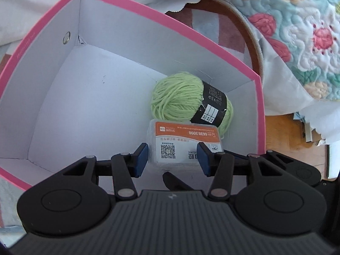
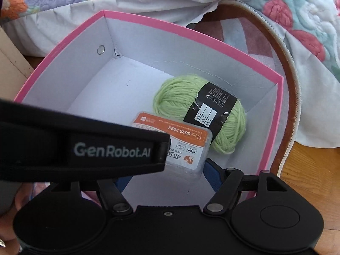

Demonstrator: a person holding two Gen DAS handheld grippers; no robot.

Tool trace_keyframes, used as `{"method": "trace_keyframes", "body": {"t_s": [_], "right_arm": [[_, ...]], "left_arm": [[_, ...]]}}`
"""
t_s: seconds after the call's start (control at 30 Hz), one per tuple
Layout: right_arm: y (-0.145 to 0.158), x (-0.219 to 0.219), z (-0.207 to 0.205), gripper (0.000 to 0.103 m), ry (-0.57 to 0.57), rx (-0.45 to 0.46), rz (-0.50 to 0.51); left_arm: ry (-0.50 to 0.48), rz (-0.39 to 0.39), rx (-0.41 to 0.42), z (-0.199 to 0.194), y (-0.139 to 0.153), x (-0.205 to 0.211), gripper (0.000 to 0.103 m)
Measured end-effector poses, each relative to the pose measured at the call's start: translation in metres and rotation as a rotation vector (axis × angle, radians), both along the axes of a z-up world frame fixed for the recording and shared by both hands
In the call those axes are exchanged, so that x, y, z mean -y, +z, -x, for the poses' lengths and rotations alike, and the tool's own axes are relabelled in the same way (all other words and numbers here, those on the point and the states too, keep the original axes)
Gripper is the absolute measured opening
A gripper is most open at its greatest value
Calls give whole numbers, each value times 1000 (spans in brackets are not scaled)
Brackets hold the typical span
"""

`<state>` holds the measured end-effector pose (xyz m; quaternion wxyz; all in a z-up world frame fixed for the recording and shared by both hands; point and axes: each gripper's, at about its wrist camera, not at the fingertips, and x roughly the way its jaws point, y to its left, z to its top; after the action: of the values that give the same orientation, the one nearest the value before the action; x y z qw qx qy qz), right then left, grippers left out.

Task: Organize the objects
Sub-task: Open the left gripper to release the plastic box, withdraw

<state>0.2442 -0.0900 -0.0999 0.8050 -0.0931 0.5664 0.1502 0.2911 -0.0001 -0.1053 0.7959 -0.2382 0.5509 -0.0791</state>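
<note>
A pink-rimmed white box [image 1: 63, 97] holds a green yarn ball [image 1: 180, 97] with a black label at its right side. A clear plastic case with an orange and white label [image 1: 182, 144] lies in the box against the yarn. My left gripper [image 1: 173, 159] is open with its blue pads on either side of the case's near end, apart from it. In the right wrist view the same box [image 2: 89, 89], yarn [image 2: 180, 97] and case [image 2: 180, 146] show. My right gripper [image 2: 167, 180] is open above the box's near side; the left gripper's strap hides its left finger.
A floral quilt [image 1: 297, 31] and white cloth lie behind and right of the box. A brown curved rim with a zip [image 2: 291, 97] runs along the box's right side. Wooden floor [image 2: 314, 170] shows at the right. A beige panel [image 2: 10, 63] stands at the left.
</note>
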Motion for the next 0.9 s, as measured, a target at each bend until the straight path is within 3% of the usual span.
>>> {"method": "trace_keyframes", "body": {"t_s": [0.2, 0.33, 0.63, 0.9], "right_arm": [[2, 1, 6, 77, -19, 20, 7], [18, 9, 18, 80, -26, 60, -24], [96, 24, 72, 80, 45, 153, -208], [149, 27, 134, 81, 130, 156, -345]], "left_arm": [[19, -4, 22, 10, 7, 0, 52], [-31, -100, 78, 23, 38, 7, 55], [-109, -182, 105, 74, 126, 3, 63], [-64, -263, 91, 138, 177, -15, 67]]}}
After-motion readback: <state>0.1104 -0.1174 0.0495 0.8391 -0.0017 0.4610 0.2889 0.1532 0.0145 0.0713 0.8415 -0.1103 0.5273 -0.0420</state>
